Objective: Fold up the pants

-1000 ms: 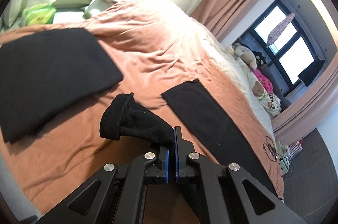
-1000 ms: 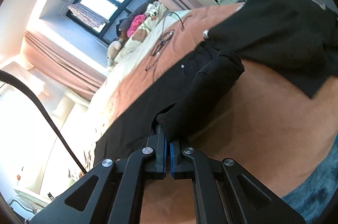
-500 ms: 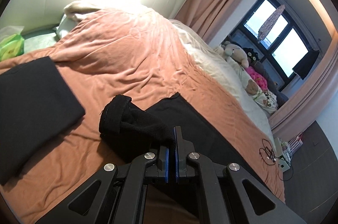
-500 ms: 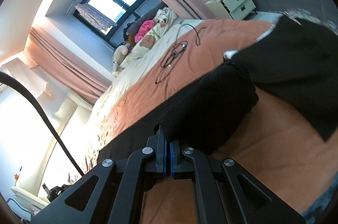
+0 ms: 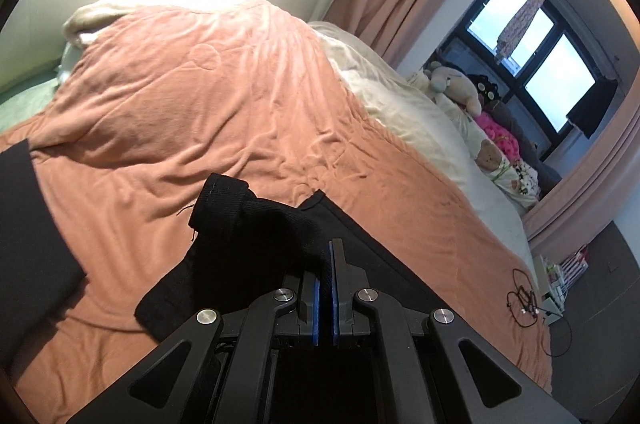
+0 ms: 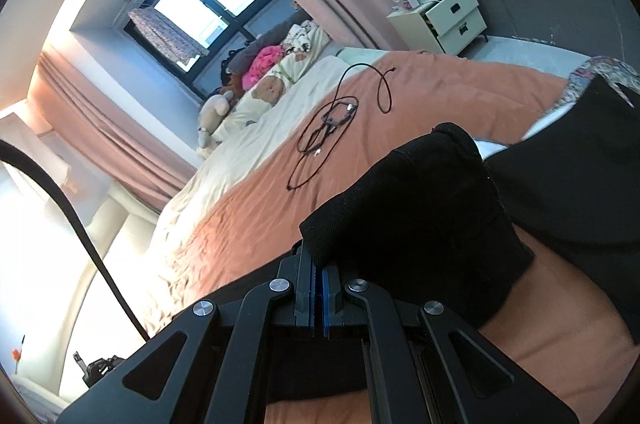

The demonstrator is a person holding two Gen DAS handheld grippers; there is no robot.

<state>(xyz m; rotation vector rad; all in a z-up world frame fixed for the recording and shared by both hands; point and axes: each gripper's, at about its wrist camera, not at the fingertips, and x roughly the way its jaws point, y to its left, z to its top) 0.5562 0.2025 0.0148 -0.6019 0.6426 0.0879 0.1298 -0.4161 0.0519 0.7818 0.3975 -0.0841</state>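
Both grippers point(image 5: 330, 264) point(image 6: 318, 264) downtilted, clamped on pants point(image 5: 248, 224).

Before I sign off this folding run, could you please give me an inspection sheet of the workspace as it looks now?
Surface: bed with orange cover, wrinkled, cream sheet along its far side.
Job's things: black pants, an edge lifted in both grippers, the rest lying on the cover.
Clutter: another dark garment at the left; plush toys by the window.
Grippers: left gripper and right gripper both shut on pants fabric.
Cables: loose black cable on the cover.
Surroundings: curtains, window, white nightstand.
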